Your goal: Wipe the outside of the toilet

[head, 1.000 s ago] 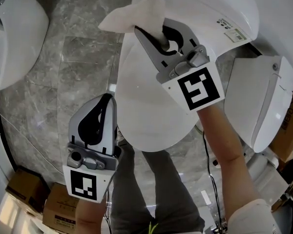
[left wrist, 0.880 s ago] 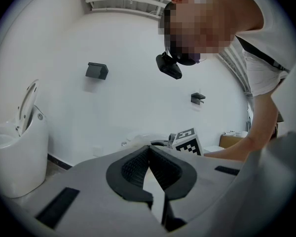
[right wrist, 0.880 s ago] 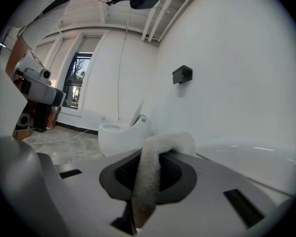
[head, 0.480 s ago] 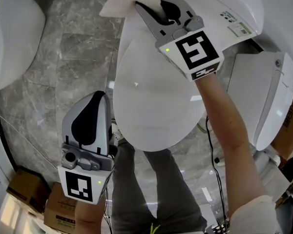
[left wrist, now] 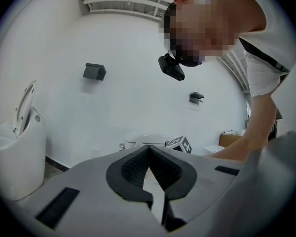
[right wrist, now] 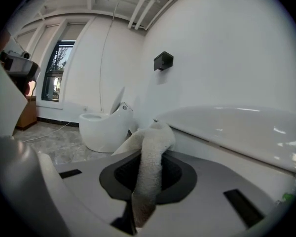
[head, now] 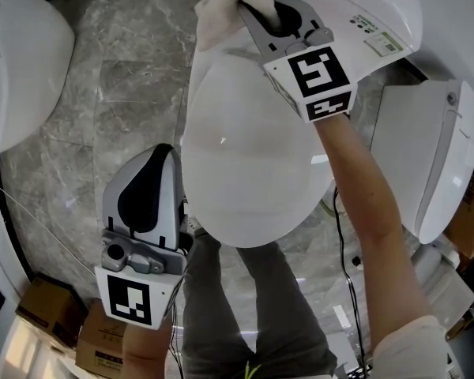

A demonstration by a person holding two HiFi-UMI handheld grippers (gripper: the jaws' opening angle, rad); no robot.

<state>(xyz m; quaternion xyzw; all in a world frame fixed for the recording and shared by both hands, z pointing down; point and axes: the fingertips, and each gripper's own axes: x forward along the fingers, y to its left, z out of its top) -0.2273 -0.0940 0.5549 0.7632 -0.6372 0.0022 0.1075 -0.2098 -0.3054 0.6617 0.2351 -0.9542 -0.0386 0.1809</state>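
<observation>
Right gripper (head: 254, 16) clamps a white cloth (head: 225, 2) and presses it against the toilet (head: 253, 156) at the back of its closed lid, where that meets the rear housing. Left gripper (head: 164, 158) is clenched on nothing, hanging beside the bowl over the marble floor (head: 118, 93). Wiping looks under way at the rear; nothing marks any surface as finished, so the lid, bowl sides and front probably remain

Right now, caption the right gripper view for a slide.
Right gripper holds a white cloth against the toilet.
</observation>
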